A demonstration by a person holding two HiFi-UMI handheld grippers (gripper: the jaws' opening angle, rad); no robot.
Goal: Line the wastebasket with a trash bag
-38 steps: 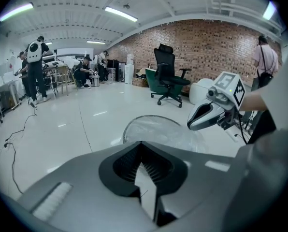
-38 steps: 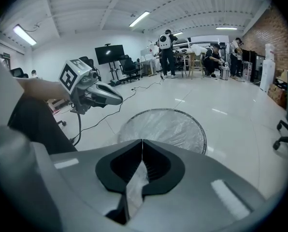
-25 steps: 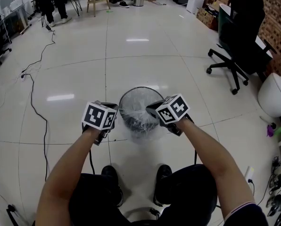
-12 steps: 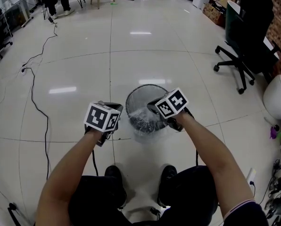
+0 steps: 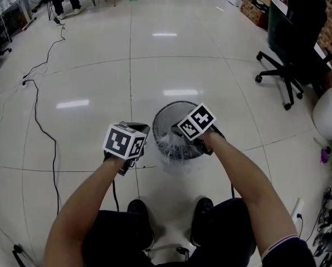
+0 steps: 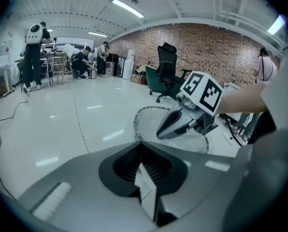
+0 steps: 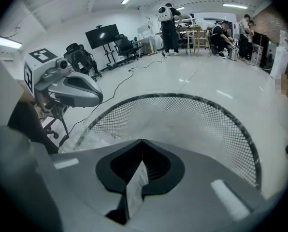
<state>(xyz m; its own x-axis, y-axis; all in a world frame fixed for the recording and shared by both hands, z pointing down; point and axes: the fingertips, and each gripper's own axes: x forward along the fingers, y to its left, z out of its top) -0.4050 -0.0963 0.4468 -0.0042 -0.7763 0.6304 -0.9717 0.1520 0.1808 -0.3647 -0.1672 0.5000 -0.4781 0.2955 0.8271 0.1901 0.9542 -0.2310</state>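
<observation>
Standing right over a black mesh basket (image 5: 176, 103) on a shiny white floor (image 5: 99, 65), with shoes (image 5: 139, 211) just on the near side of it. Already got a clear bag (image 5: 167, 147) in there, crinkled up inside and spilling a bit over the basket's near rim.

Holding the left gripper (image 5: 142, 129) just beside the basket's left rim, outside it, tipped down and forward. Clamped shut, with a thin pale strip of bag pinched in the jaws. Looking along it from behind: basket rim (image 6: 145, 111) just past the tips, and the right gripper (image 6: 161, 132) hanging over that rim.

Holding the right gripper (image 5: 175, 131) over the basket's near rim, nose dipping steeply toward the mouth. Same deal here: closed all the way, with a sliver of plastic caught in the jaws. Seen from this side, staring straight into the mesh ring (image 7: 221, 129), with cloudy bag (image 7: 86, 140) bunched at the left rim and the left gripper (image 7: 100, 99) just outside it.

Further out: office chair (image 5: 291, 49) well beyond the basket to the right, black cable (image 5: 38, 110) snaking across the floor well to the left, people far beyond it at the back of the room.
</observation>
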